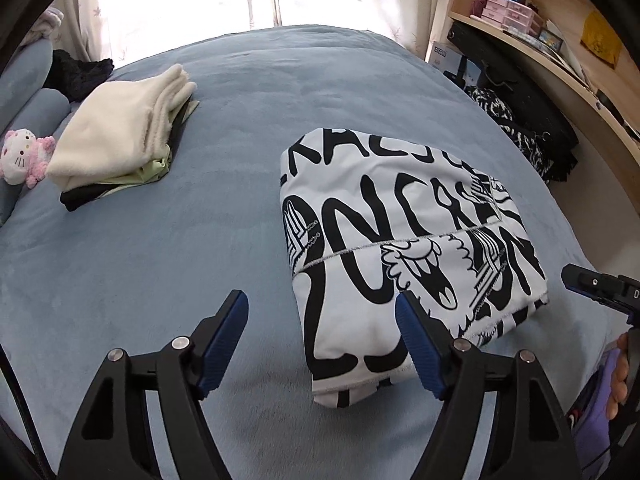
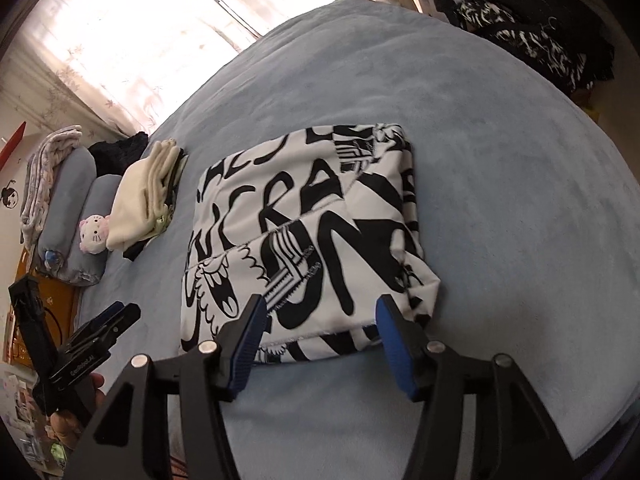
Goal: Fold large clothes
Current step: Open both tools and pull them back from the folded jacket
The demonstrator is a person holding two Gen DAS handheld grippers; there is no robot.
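Blue plush bed is looking tidy now

White-and-black lettered garment is sitting folded; left claw and right claw are both hanging spread, pinching nothing.

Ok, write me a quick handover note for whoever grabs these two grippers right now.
Left gripper: open, empty, above the bed near the garment's near-left corner.
Right gripper: open, empty, over the garment's near edge.
Black-and-white printed garment: folded into a compact rectangle, lying on the blue bed cover.
Folded stack, cream piece on top, sits at the far left.
Left to do: probably move the printed garment onto that stack.
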